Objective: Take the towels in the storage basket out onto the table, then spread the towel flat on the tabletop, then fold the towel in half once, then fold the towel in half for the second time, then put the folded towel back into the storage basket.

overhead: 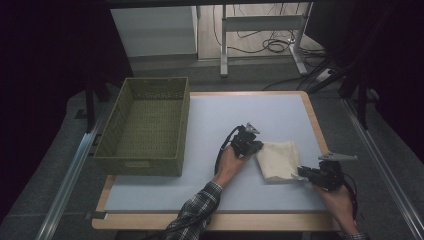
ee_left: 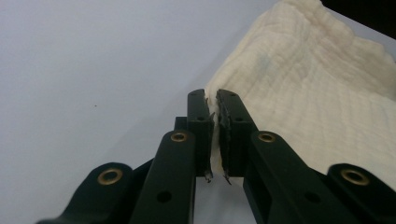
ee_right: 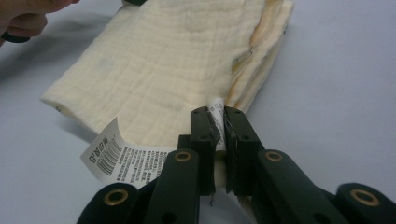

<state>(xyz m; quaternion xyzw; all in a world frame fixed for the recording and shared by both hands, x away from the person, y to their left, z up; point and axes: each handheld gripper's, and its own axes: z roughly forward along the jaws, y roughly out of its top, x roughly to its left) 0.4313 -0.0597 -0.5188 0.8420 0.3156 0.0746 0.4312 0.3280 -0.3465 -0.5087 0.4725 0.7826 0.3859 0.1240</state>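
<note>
in the high view the folded cream muslin cloth [overhead: 278, 159] lies on the pale blue bench [overhead: 210, 125] between the left tongs [overhead: 251, 145] and right tongs [overhead: 304, 175], a green woven basket [overhead: 145, 126] well apart beyond the left tongs. in the left gripper view the left tongs [ee_left: 215, 100] are clamped on a corner of the cloth [ee_left: 308, 93]. in the right gripper view the right tongs [ee_right: 217, 116] are clamped on the cloth's [ee_right: 168, 60] near edge, its white printed label [ee_right: 121, 156] just beside them.

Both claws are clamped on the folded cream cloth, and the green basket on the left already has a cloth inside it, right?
Not quite. The green basket is empty, as the high view shows. The rest holds: the left claw and the right claw are each shut on an edge of the folded cream cloth, which lies on the table to the basket's right.
</note>
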